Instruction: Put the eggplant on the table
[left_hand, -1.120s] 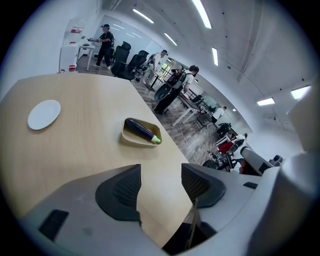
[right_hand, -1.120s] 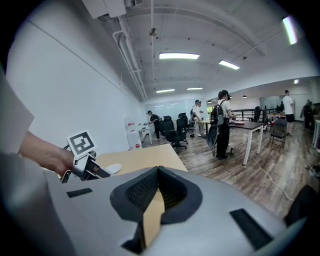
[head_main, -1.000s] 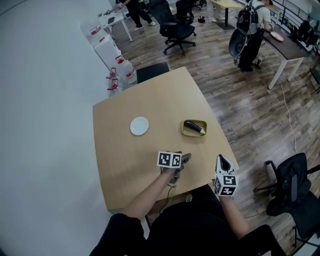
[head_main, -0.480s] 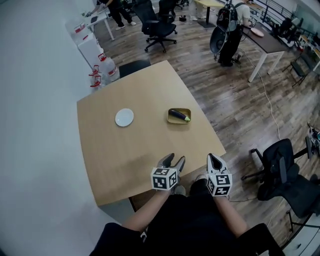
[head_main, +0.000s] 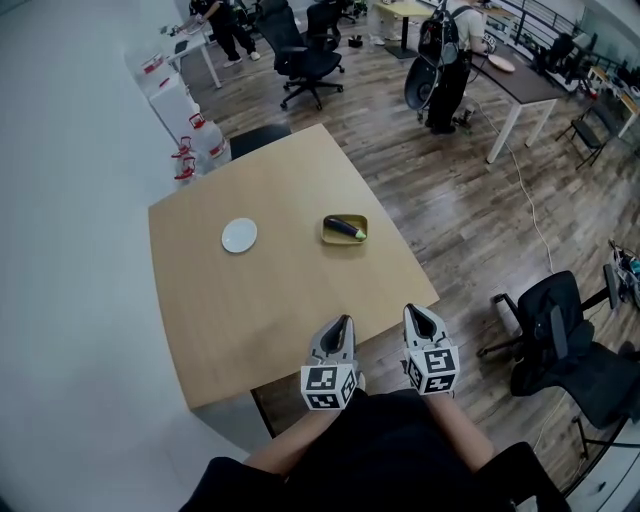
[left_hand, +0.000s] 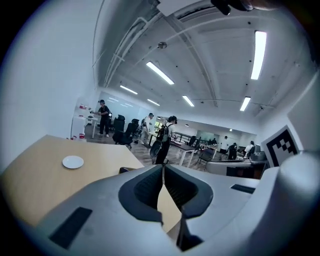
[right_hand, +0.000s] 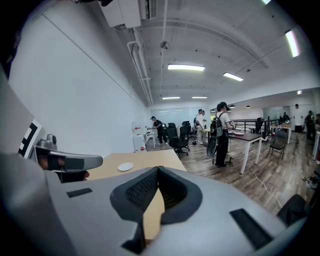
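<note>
Head view gave me the eggplant (head_main: 344, 228) lying in a yellow dish (head_main: 330, 239) on the table (head_main: 280, 290), far from both tools: at 12 o'clock from the left gripper (head_main: 342, 325) and at 11 o'clock from the right gripper (head_main: 416, 312). Both grippers hung at the table's near edge, side by side. I counted 1 eggplant, 1 dish, 1 white plate (head_main: 239, 236) and 2 grippers. The eggplant was dark purple, long and glossy, with a green end. The dish was a shallow rectangle with rounded corners. The plate was round and flat, at 9 o'clock from the dish. The tabletop was smooth pale wood. The left jaws had just been closing and met at the tips with nothing between them. The right jaws were together too, empty.
</note>
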